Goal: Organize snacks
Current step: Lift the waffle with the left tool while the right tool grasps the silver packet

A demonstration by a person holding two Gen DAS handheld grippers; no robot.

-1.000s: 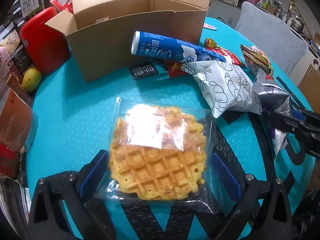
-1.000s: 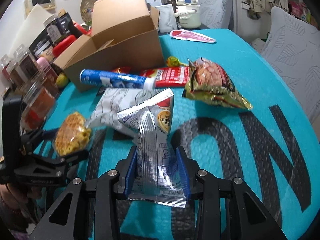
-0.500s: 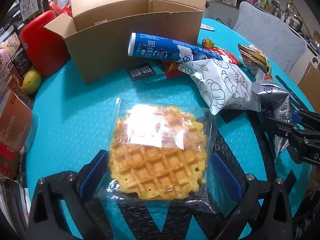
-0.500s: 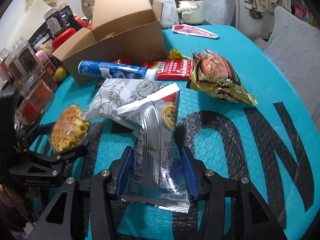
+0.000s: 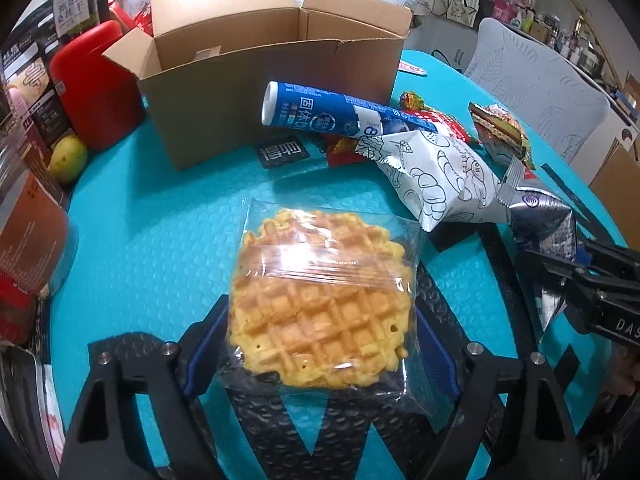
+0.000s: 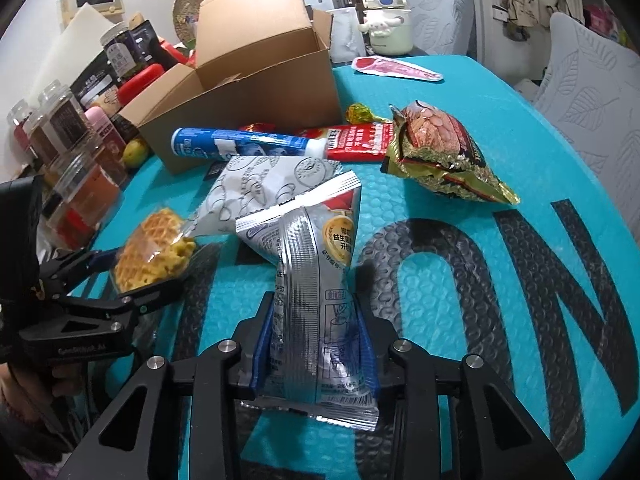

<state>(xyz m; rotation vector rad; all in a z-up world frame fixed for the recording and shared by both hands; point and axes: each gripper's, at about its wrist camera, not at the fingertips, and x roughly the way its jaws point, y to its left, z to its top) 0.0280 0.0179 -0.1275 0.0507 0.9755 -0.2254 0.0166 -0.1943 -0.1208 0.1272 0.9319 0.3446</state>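
Snacks lie scattered over the turquoise bubble-textured table mat [image 6: 460, 128], in front of an open brown cardboard box [image 5: 276, 80] that looks like their destination. Two are being taken at once. The left gripper [image 5: 320, 332] straddles a round golden waffle in a clear plastic wrapper [image 5: 320, 300]; its jaws are closing, and the blue pads sit against the wrapper's two sides, so I read it as a light grasp across the waffle's width — wide enough not to crush it. The right gripper [image 6: 316, 344] is clenching on a silver foil sachet with yellow and red print [image 6: 316, 280], its jaws closing too, pads pressed into the lower part so the sachet stands upright with its top leaning away. Gripping low on the sealed end probably keeps the crinkled foil from slipping.

Waiting on the mat are a white pouch printed with bread drawings [image 5: 436, 184], which the sachet's top corner touches, a blue-and-white cylindrical tube [image 5: 332, 114] resting against the box's front wall, a flat red packet [image 6: 356, 142], a gold-and-red foil bag of nuts [image 6: 436, 152] and a small yellow-wrapped lollipop [image 6: 358, 112]. Jars and a red canister [image 5: 92, 92] crowd the left edge — a lift towards the box should keep clear of them.
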